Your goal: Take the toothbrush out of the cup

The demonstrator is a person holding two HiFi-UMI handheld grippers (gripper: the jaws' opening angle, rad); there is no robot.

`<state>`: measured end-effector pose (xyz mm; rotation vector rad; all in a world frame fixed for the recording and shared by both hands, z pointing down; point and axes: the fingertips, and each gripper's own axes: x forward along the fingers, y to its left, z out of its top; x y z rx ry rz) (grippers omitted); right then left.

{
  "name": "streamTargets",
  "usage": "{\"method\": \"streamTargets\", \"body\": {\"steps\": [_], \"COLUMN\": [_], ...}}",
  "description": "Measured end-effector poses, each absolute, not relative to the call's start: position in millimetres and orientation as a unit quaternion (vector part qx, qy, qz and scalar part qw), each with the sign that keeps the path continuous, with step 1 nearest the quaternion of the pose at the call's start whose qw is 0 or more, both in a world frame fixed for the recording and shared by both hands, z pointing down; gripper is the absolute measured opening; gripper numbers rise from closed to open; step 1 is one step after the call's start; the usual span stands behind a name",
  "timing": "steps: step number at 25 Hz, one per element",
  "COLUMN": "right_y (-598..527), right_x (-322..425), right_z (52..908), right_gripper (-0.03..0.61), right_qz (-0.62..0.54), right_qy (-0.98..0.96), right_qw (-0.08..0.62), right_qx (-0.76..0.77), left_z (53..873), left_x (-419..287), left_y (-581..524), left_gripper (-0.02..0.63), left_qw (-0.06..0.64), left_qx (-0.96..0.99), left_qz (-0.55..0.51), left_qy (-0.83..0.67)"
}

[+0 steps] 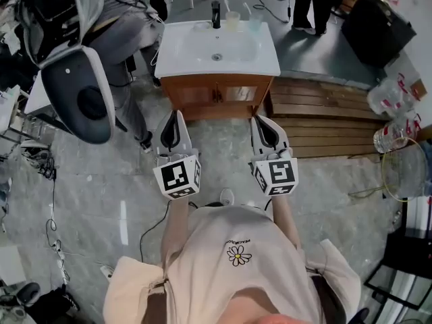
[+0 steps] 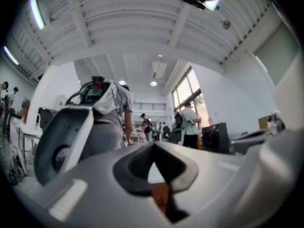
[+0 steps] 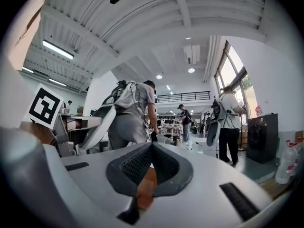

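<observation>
Both left tongs (image 1: 177, 115), right tongs (image 1: 260, 120), before sink (image 1: 181, 54)

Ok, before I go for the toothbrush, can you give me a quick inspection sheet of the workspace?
Surface: white sink top on a wooden cabinet; basin looks bare.
Job's things: two pale cups at the back edge, right of the black faucet; thin sticks rise from them, too small to confirm as toothbrushes.
Clutter: nothing seen on the sink top.
Grippers: left gripper and right gripper both shut and empty, not yet at the sink.
Cables: loose cables on the floor at left.
Surroundings: wooden pallet and plastic bottles at right; person in grey trousers at left.
</observation>
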<state>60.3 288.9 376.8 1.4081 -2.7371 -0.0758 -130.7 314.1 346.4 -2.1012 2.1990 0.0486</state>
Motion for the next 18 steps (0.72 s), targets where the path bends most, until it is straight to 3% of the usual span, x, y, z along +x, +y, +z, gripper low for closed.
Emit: {"method": "streamTargets", "body": {"steps": [18], "right_y": [217], "right_x": [65], "right_z": [405], "right_gripper": [-0.002], "right_qz": [-0.011], "right_qy": [-0.887], "right_qw": [0.043], "right_qx": [0.460], "left_z": [368], "left_x": [-120], "left_y": [225], "left_gripper": [0.006], "left_qw": [0.037], "left_qx": [-0.704], "left_qz": [0.022], "left_qy": [0.709]}}
